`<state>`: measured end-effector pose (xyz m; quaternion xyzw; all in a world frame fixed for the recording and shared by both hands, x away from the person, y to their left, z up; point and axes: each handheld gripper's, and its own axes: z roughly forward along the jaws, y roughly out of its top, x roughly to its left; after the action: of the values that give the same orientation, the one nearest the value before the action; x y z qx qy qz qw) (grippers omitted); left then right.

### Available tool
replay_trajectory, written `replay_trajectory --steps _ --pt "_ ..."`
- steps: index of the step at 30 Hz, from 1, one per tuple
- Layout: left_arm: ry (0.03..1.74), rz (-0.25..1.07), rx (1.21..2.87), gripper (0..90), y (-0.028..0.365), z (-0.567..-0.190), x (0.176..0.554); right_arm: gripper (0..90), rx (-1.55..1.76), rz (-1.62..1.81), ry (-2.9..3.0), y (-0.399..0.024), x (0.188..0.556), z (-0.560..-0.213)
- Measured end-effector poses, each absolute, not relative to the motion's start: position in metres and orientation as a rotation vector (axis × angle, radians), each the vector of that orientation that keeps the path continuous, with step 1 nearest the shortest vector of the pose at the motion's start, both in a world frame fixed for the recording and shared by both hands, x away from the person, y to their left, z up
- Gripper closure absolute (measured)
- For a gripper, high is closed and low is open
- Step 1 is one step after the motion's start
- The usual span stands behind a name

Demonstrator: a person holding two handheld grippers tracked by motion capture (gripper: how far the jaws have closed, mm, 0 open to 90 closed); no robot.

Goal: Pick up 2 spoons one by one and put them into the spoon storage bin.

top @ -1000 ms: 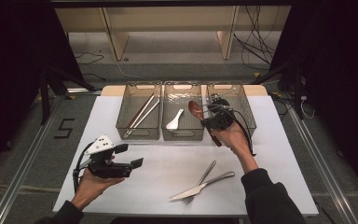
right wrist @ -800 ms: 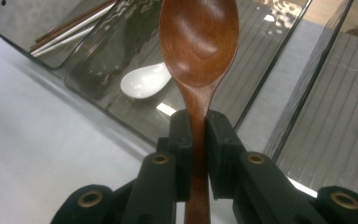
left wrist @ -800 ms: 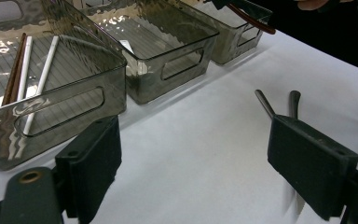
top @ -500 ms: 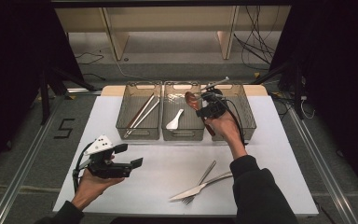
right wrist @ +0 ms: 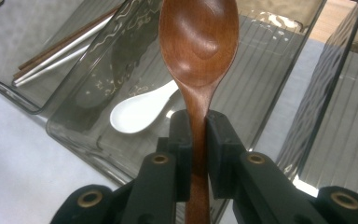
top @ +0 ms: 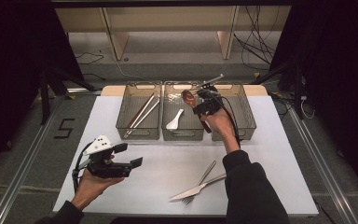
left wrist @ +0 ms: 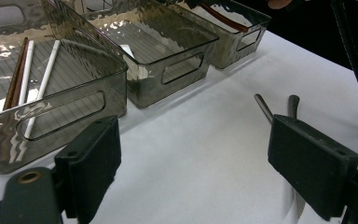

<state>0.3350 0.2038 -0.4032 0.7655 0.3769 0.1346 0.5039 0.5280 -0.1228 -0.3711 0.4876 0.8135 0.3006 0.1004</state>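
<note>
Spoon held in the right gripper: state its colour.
Reddish-brown wood; the spoon shows best in the right gripper view.

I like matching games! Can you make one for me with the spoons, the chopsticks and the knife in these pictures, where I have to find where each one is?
Things:
1. brown wooden spoon
2. white spoon
3. chopsticks
4. knife

Places:
A. lying in the left bin
B. lying on the white table beside the fork
C. clamped in the right gripper
D. lying in the middle bin

Right pairs: 1-C, 2-D, 3-A, 4-B
</note>
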Motion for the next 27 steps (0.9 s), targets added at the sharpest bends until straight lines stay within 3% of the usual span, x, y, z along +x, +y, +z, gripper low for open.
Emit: replay_trajectory --steps 27 --pt "0.881 0.325 1.859 16.7 0.202 -0.403 0.333 79.8 1.430 0.812 2.404 -0.091 0.554 -0.379"
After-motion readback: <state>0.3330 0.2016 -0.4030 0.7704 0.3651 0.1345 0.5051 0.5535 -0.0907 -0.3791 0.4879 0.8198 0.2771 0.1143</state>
